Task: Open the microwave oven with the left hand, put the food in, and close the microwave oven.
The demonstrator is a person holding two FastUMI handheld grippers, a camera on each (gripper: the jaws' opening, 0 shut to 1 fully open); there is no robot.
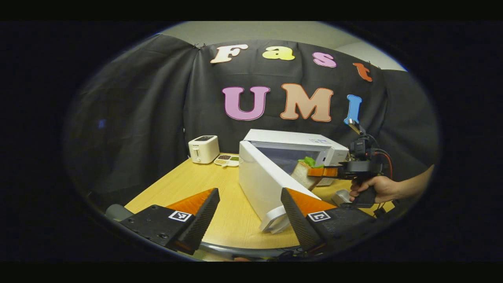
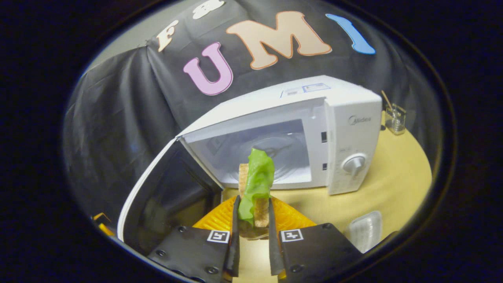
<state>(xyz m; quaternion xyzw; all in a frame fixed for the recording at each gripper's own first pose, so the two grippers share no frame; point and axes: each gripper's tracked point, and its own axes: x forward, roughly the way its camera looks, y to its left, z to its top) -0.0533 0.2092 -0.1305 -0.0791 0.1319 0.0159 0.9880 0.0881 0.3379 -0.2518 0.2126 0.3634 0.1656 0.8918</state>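
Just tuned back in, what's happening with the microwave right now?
The microwave door is swung wide open. The right gripper is shut on the sandwich with lettuce, holding it in front of the open cavity, not yet inside. The left gripper hangs open near the door's edge, holding nothing.

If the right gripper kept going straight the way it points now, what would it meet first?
Probably the microwave's open cavity: the right gripper, shut on the sandwich, points at it, with only bare table between, though depth is unclear.

Sandwich [image 2: 254, 188] base (between the fingers) hidden; toaster-side dish [image 1: 226, 160] contents indistinct
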